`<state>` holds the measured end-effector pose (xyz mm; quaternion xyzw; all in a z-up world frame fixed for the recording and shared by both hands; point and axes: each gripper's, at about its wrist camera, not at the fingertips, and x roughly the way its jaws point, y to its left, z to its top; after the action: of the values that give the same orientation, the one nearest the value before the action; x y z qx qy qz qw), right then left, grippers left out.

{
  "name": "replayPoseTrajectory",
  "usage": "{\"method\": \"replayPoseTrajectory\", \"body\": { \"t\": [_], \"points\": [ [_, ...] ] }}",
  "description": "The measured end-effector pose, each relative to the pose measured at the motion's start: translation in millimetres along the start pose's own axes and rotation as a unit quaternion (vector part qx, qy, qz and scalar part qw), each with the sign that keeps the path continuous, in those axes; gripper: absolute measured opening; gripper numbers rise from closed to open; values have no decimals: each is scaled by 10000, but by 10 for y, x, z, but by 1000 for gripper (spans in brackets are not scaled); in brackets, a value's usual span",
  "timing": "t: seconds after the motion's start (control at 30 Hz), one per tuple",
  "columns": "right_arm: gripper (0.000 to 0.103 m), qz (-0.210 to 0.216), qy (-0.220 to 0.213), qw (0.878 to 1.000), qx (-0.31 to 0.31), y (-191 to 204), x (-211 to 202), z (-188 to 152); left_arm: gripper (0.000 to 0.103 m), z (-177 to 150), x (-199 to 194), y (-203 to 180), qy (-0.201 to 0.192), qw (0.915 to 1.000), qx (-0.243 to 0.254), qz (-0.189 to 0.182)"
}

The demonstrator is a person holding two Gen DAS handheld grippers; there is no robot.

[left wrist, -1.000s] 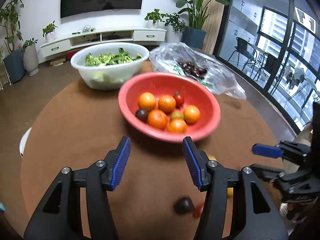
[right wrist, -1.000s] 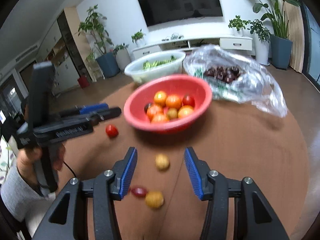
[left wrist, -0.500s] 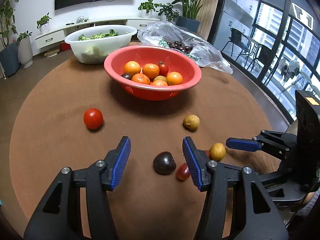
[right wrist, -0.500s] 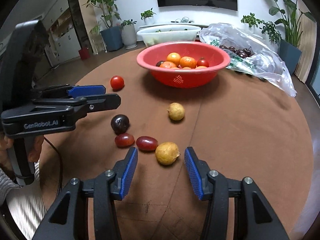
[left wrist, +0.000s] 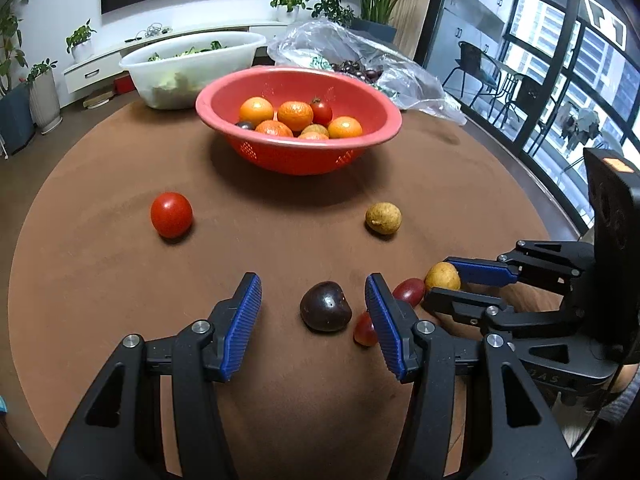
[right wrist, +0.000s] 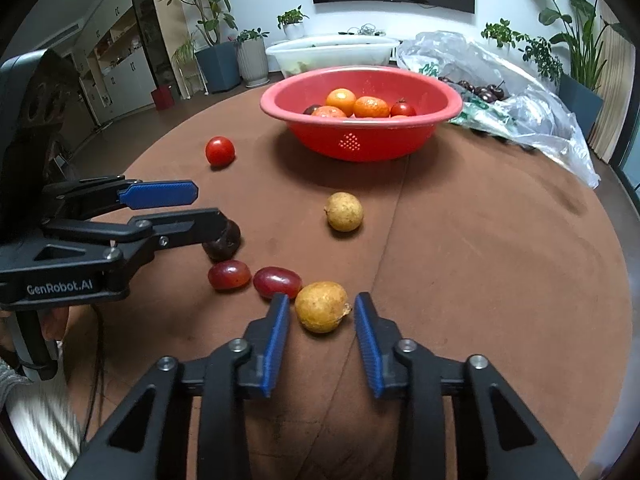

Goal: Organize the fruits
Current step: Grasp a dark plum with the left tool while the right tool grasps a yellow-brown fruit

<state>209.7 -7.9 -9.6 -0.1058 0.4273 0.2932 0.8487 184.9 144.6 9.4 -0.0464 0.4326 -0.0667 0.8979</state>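
Yellow-brown round fruit (right wrist: 322,306) lies on the brown surface (right wrist: 480,260), directly ahead between the right claw (right wrist: 321,316) pads; jaws closing, not yet pressing. Left claw (left wrist: 313,312) released, straddling the dark plum (left wrist: 325,306).

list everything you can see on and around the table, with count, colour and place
colander bowl: 1, red, table centre, holding oranges, a tomato, small fruits
tomato: 1, red, loose, table left
yellow-brown fruits: 2, one mid-table, one between right tool's fingers
dark plum-like fruit: 1, purple-black, between left tool's fingers
grapes: 2, red, beside the plum-like fruit
tub of greens: 1, white, behind colander
plastic bag: 1, clear, dark cherries inside, back right
table: 1, brown, round
left tool: open
right tool: closing around fruit
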Motion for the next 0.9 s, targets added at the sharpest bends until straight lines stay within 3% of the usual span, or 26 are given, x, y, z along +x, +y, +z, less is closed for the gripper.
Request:
{"method": "replayPoseTrajectory", "body": {
  "t": [0.33, 0.57, 0.9],
  "points": [
    [30, 127, -17, 9998, 174, -51, -10, -2, 52, -36, 117, -34, 181, 9997, 80, -161],
    [31, 194, -41, 9994, 292, -77, -11, -3, 33, -26, 132, 7, 136, 9997, -15, -220],
    [31, 187, -42, 9994, 285, -82, -6, -6, 26, -31, 111, 3, 116, 9995, 25, -293]
  ]
}}
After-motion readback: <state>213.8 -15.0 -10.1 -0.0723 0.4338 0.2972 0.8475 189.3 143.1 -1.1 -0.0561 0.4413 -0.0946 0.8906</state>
